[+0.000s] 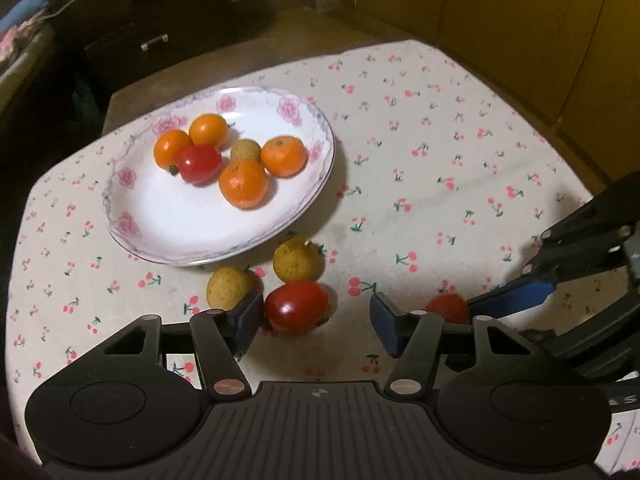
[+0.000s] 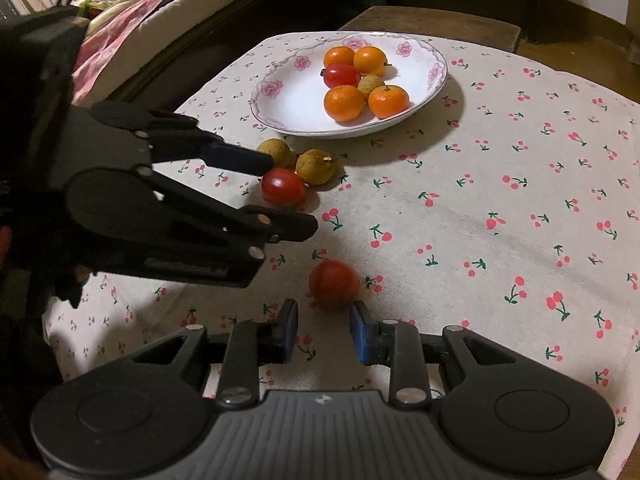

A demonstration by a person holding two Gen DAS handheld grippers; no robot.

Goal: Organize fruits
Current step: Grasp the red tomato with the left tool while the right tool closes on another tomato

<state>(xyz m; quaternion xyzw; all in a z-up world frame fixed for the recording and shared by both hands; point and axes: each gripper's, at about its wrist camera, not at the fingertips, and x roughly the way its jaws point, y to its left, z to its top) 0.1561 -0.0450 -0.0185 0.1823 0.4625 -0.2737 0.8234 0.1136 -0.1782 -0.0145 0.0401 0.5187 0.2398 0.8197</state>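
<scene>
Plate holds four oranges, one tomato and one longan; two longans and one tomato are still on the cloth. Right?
Not quite. Two tomatoes are on the cloth: one beside the two longans, between the left gripper's jaws, and another ahead of the right gripper. The right wrist view shows both. The plate count is right.

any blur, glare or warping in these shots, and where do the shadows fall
Left wrist view: fisheye bends the table edges and darkens the corners; the plate casts a shadow to its right; a glare spot sits on the near tomato.
Right wrist view: same warping; the loose tomato ahead of the right gripper looks blurred; the left gripper shows as a dark shape with little detail.
</scene>
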